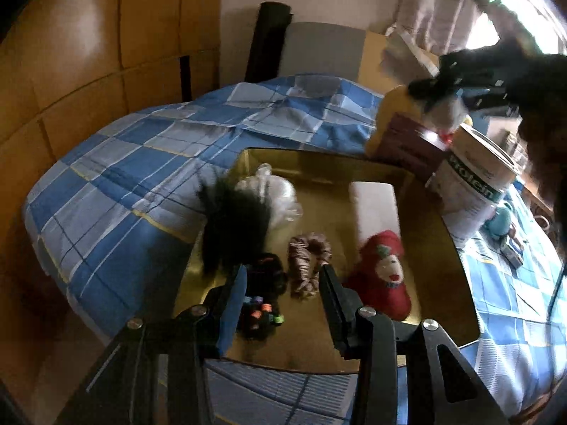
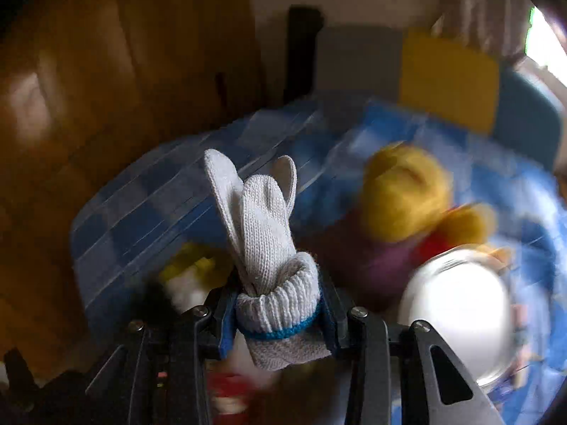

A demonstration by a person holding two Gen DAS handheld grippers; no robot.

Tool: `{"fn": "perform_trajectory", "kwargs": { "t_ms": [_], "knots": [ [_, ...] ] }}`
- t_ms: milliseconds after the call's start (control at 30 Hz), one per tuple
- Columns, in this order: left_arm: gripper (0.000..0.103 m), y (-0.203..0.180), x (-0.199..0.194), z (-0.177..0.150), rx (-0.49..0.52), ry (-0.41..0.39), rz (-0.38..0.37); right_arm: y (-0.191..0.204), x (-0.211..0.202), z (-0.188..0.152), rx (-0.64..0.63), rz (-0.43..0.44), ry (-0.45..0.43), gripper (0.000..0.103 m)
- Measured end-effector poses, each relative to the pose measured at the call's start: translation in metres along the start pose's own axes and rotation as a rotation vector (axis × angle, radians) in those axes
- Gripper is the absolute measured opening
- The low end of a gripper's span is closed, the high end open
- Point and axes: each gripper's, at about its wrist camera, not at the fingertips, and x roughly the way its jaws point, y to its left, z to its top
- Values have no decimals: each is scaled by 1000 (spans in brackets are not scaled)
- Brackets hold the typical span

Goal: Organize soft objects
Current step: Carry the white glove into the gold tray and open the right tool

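A gold tray (image 1: 432, 248) lies on the bed and holds soft things: a black furry piece (image 1: 234, 219), a white mesh bundle (image 1: 273, 191), a folded white cloth (image 1: 375, 205), a brown scrunchie (image 1: 308, 262), a red Christmas sock (image 1: 382, 276) and a black item with coloured beads (image 1: 262, 301). My left gripper (image 1: 285, 279) hovers open above the tray's near side, and its pads press on nothing. My right gripper (image 2: 280, 311) is shut on the cuff of a grey knitted glove (image 2: 262, 219). It shows blurred at the upper right in the left wrist view, right gripper (image 1: 457, 88).
A blue checked blanket (image 1: 141, 163) covers the bed. Right of the tray lie a yellow plush bear (image 2: 407, 202), a white protein tub (image 1: 475, 184) and a dark red box (image 1: 407, 141). A wooden headboard (image 1: 71, 53) rises on the left, and a curtain (image 1: 436, 0) hangs at the back right.
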Motion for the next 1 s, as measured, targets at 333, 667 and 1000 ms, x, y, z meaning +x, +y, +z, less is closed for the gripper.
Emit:
{"fn": "perform_trajectory", "kwargs": {
  "t_ms": [333,667,1000],
  "knots": [
    [43,35,1,-5,-70,11,43,38,110,-35,118,85,198,39],
    [43,47,3,-6,-101,15,55,35,131,-50,157,77,261,60],
    [43,35,-7,-3,-66,-14,53,48,81,-58,45,58,120,60]
  ]
}}
